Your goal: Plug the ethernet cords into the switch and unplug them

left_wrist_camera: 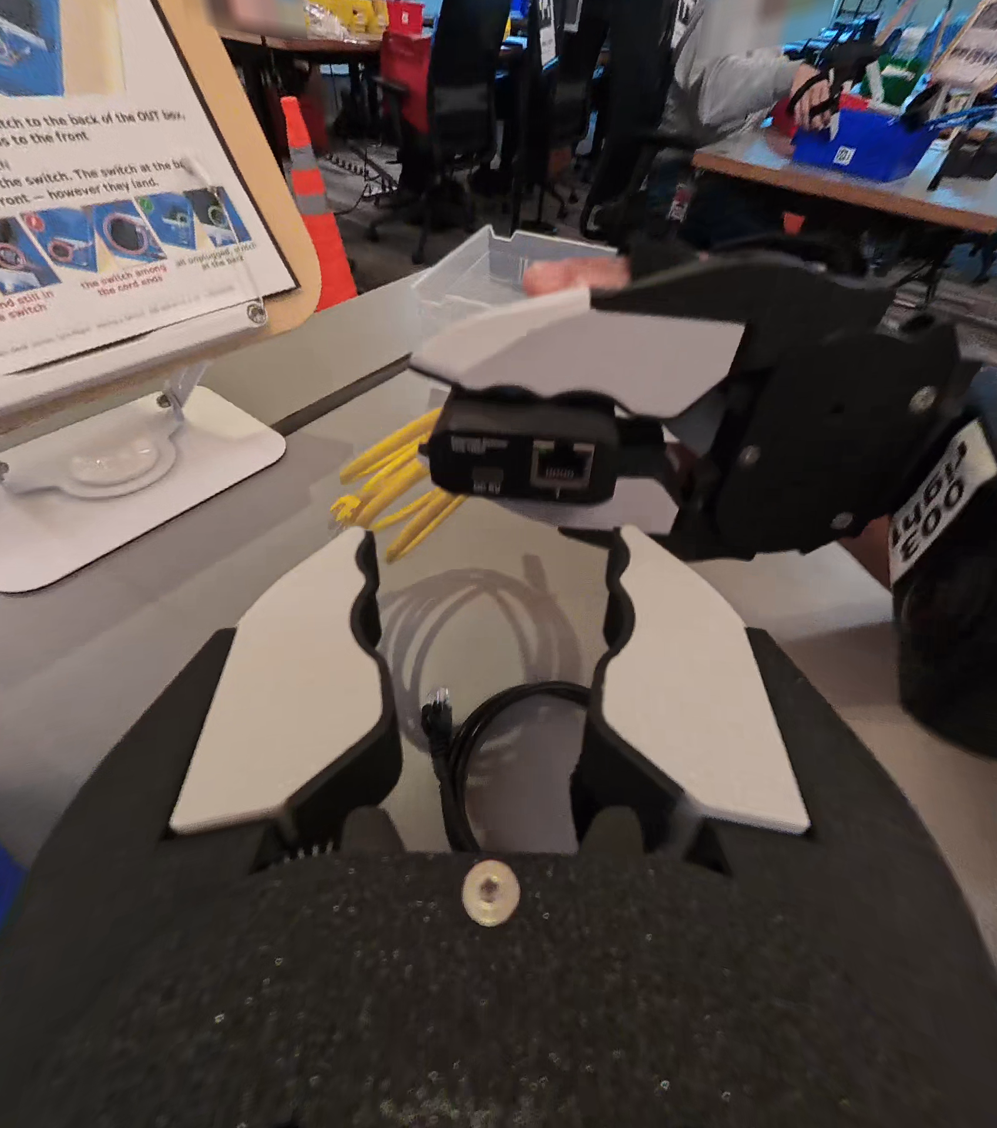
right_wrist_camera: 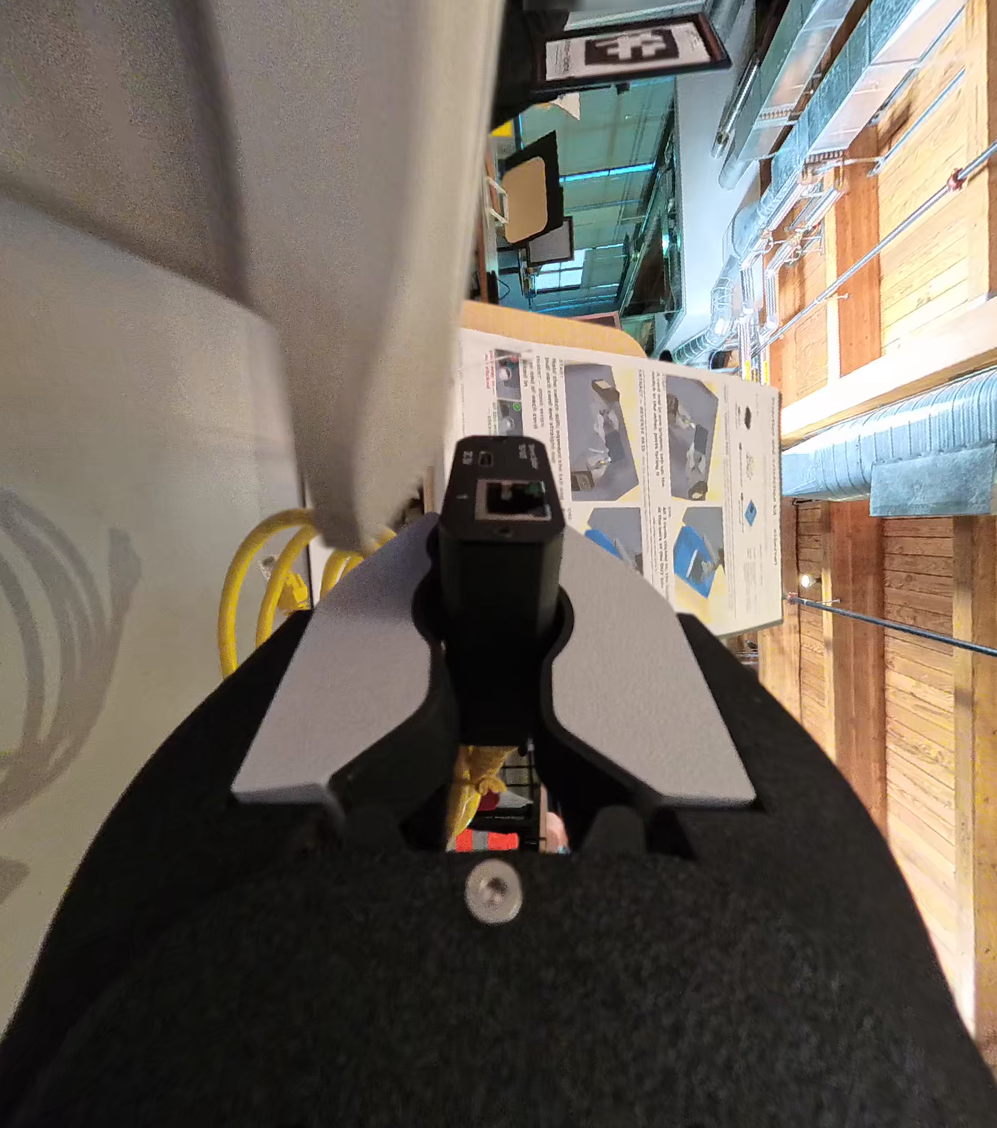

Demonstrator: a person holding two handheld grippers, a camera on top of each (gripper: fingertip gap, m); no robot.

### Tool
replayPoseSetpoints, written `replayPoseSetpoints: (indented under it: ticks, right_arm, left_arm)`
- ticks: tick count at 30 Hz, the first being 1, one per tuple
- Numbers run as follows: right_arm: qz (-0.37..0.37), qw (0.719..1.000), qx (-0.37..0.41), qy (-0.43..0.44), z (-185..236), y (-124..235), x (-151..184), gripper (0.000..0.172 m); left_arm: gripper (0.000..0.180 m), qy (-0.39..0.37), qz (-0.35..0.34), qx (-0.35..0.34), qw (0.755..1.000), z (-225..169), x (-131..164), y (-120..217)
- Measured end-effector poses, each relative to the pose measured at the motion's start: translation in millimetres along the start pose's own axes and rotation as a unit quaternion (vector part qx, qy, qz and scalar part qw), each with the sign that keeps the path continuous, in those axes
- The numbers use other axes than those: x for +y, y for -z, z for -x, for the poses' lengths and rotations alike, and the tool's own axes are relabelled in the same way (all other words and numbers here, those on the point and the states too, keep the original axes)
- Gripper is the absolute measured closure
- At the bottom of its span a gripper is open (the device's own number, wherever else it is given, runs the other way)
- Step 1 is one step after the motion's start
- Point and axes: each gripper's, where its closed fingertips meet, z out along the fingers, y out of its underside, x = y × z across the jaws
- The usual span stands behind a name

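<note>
At the far left of the left wrist view we see an instruction sheet (left_wrist_camera: 87, 183) on a tan board, tilted back on a smooth white stand (left_wrist_camera: 111, 476) with a rounded base plate. An orange traffic cone (left_wrist_camera: 316, 201) with grey bands stands behind it. The grey table (left_wrist_camera: 87, 659) is matte and flat.

Moving right, a bundle of yellow cords (left_wrist_camera: 392, 488) lies blurred on the table, and a pale grey cord (left_wrist_camera: 483, 610) sits coiled in thin loops just ahead of our left gripper (left_wrist_camera: 493, 586). Its two broad white fingers with wavy black rubber pads (left_wrist_camera: 369, 598) stand wide apart, gripping nothing. A thin glossy black cord (left_wrist_camera: 465, 751) with a clear plug tip lies on the table between them, touching neither pad.

Further right, our right gripper (left_wrist_camera: 544, 451) comes in sideways, its fingers stacked one above the other and clamped on the switch (left_wrist_camera: 523, 458), a small black box with rounded corners and one empty square port on its end face. In the right wrist view the switch (right_wrist_camera: 502, 580) points away lengthwise, both pads (right_wrist_camera: 428, 604) pressed on its long smooth sides. A clear plastic tray (left_wrist_camera: 483, 274) sits behind.
</note>
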Motion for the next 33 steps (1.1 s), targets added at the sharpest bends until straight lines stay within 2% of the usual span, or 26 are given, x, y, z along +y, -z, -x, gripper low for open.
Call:
replayPoseSetpoints:
  ticks: [4,10,15,19,23,27,31,33]
  right_arm:
    - [-0.006,1.0,-0.004,0.016,7.4,-1.2,-9.8,0.147]
    - [-0.022,1.0,-0.004,0.02,11.5,0.6,-24.4,0.147]
    - [-0.029,0.999,0.003,0.022,13.6,1.2,-30.5,0.147]
    - [-0.064,0.998,0.0,-0.005,10.8,3.1,-33.1,0.142]
    - [-0.081,0.995,-0.026,-0.057,10.7,0.7,-22.9,0.133]
    - [-0.079,0.991,-0.052,-0.09,11.5,-1.6,-17.0,0.115]
    - [-0.064,0.99,-0.09,-0.088,20.8,-3.6,-7.9,0.103]
    - [-0.045,0.987,-0.117,-0.103,27.2,-5.4,-2.3,0.091]
  left_arm:
    - [0.109,0.009,-0.017,0.019,1.0,-3.9,-11.1,-0.3]
    - [0.119,-0.017,-0.002,0.023,1.0,-9.5,-7.1,-7.6]
    - [0.119,-0.017,0.021,0.029,0.999,-7.9,-2.5,-4.2]
    - [0.119,0.045,0.005,0.078,0.996,-8.6,-9.9,3.9]
    - [0.12,0.14,-0.026,0.146,0.979,-5.0,-16.2,13.0]
    - [0.119,0.171,-0.034,0.17,0.97,-2.5,-10.8,10.8]
    - [0.119,0.081,-0.005,0.094,0.992,3.5,0.6,1.2]
    - [0.119,0.034,-0.003,0.047,0.998,8.6,-0.2,0.9]
